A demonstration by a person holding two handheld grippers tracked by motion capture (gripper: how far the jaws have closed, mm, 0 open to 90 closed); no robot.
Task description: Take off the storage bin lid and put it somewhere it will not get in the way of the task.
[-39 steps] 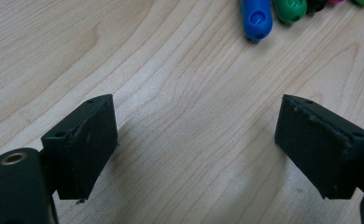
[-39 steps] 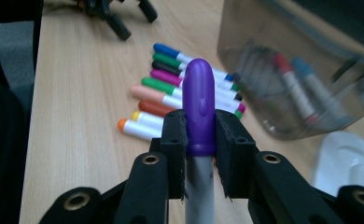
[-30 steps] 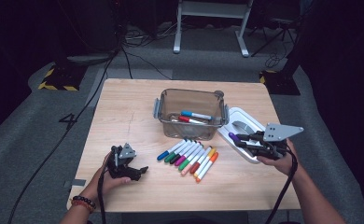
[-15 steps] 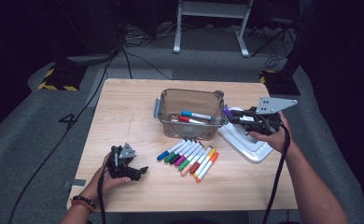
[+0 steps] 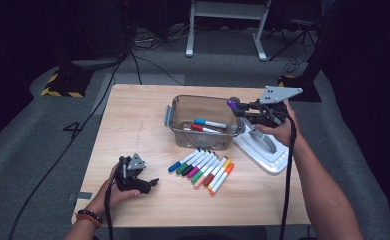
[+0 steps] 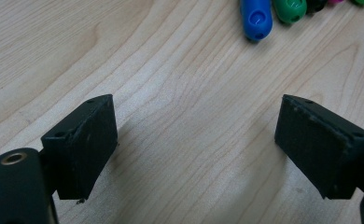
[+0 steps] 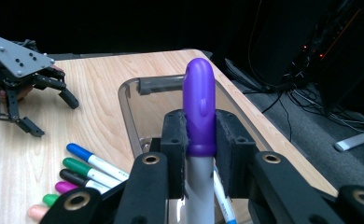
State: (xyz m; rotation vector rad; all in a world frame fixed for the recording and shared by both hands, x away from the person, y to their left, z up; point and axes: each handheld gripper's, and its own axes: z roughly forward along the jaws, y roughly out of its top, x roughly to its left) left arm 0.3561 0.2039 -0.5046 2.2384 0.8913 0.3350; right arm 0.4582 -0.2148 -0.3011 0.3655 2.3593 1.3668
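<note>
Now right gripper (image 5: 240,107) clamped on purple marker (image 7: 199,109), level, cap pointing over bin (image 5: 175,112).

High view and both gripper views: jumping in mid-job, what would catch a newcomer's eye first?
The purple marker stands out first, clamped between the right gripper's fingers and held over the right end of the clear bin, where a blue and a red marker already lie. Next comes the bright row of markers on the wooden table in front of the bin. The left gripper rests at the table's near left, its fingers apart and holding nothing.
</note>
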